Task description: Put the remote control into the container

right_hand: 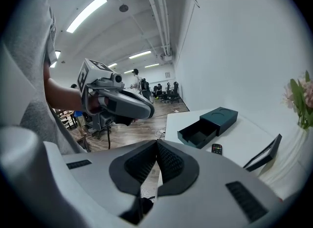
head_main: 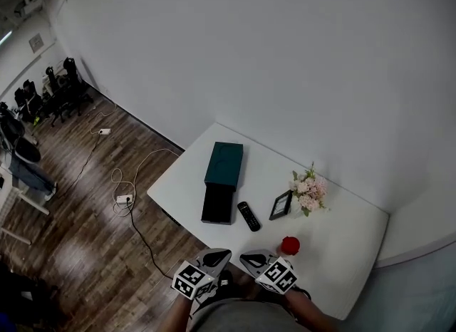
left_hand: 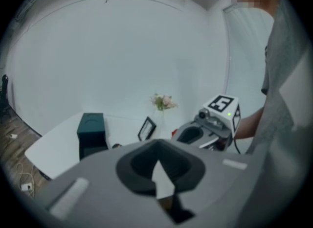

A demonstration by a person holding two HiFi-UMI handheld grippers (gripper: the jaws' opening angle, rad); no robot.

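Lying flat on the white table point(head_main: 335, 252), the remote control point(head_main: 249, 216) sits just beside the container point(head_main: 223, 174), next to its pulled-out drawer point(head_main: 218, 204) and not in it. A picture frame point(head_main: 281, 205), flowers point(head_main: 308, 189) and a red object point(head_main: 289, 245) stand nearby. The left gripper point(head_main: 217, 256) and right gripper point(head_main: 249, 258) hover at the table's near edge, each with jaws together on nothing.

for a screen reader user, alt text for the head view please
A black remote control lies on a white table beside a dark teal container with its drawer pulled open. A picture frame, pink flowers and a red object stand nearby; the left gripper and right gripper hover empty at the near edge.
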